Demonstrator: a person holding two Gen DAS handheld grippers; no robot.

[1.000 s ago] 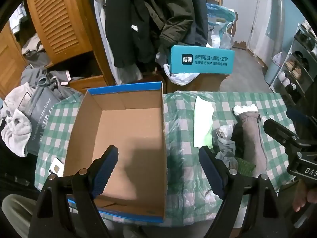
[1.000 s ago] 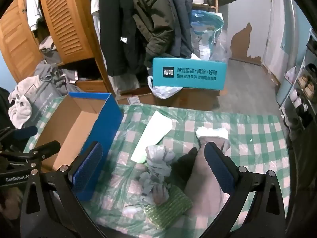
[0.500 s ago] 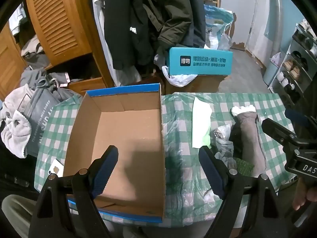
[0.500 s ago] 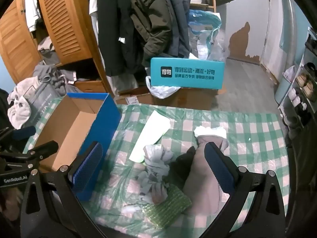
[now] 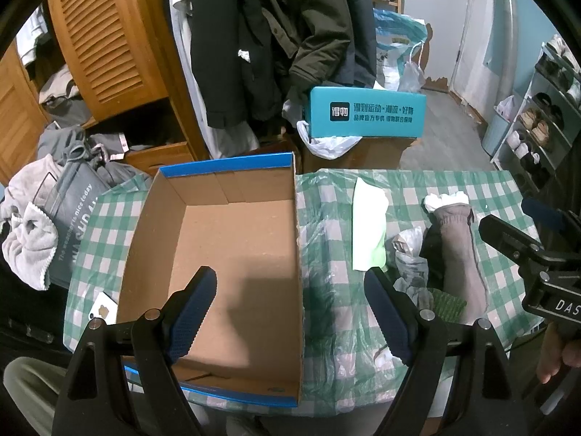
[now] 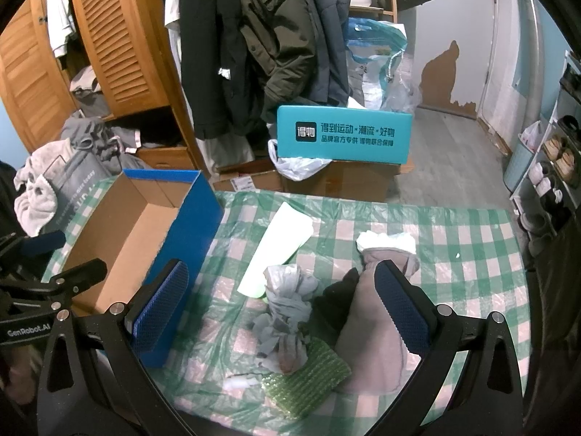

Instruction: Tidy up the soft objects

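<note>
An empty blue cardboard box (image 5: pixel 232 254) lies open on the left of the green-checked table (image 5: pixel 326 196); it also shows in the right wrist view (image 6: pixel 145 225). To its right lie a white-and-green cloth (image 6: pixel 279 250), a crumpled grey sock (image 6: pixel 287 316), a brown sock with a white cuff (image 6: pixel 377 330), a dark cloth (image 6: pixel 334 309) and a green scrubbing pad (image 6: pixel 308 378). My left gripper (image 5: pixel 294 316) is open above the box's right wall. My right gripper (image 6: pixel 283 309) is open above the pile of soft things.
A teal box (image 6: pixel 345 134) stands on cartons behind the table. Coats (image 6: pixel 261 36) hang by a wooden wardrobe (image 6: pixel 120 40). Grey clothes and a bag (image 5: pixel 54 210) lie at the left. A shoe rack (image 5: pixel 544 127) stands at the right.
Both grippers have drifted only slightly; the view has shifted a little. Both stay open and nothing on the table has moved.
</note>
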